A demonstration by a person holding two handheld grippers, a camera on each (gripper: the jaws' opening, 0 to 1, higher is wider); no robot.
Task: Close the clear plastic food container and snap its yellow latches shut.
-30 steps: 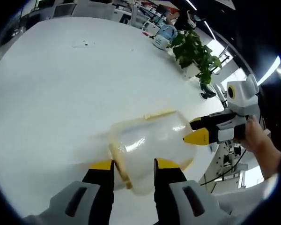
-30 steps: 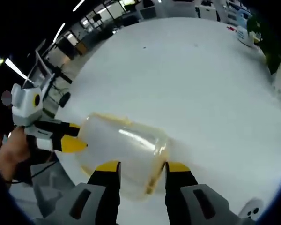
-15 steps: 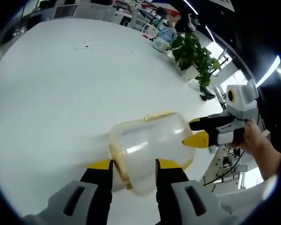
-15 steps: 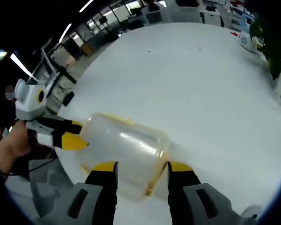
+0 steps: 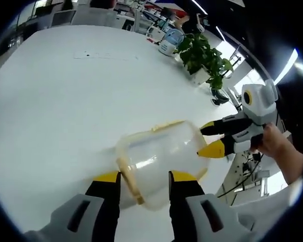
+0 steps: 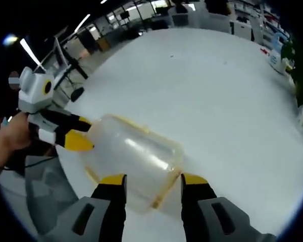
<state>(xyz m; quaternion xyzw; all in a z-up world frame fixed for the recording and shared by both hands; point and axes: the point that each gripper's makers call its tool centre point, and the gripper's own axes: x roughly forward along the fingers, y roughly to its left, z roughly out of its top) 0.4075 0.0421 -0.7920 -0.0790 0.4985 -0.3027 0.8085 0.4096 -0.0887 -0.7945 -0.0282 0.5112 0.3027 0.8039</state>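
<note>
So the clear plastic food container (image 5: 161,161) sits on the white worktop (image 5: 65,101) with a gripper at each end. The left gripper (image 5: 144,177) has its jaws spread around the end with the yellow latch (image 5: 129,176), while the right gripper (image 6: 153,179) has its jaws spread around the opposite end. There's a potted plant (image 5: 204,58) near the far edge.

No text, label, brand or number reads clearly in either view; faint dark marks on the white table (image 5: 65,101) may be print, but stay too small to tell.
</note>
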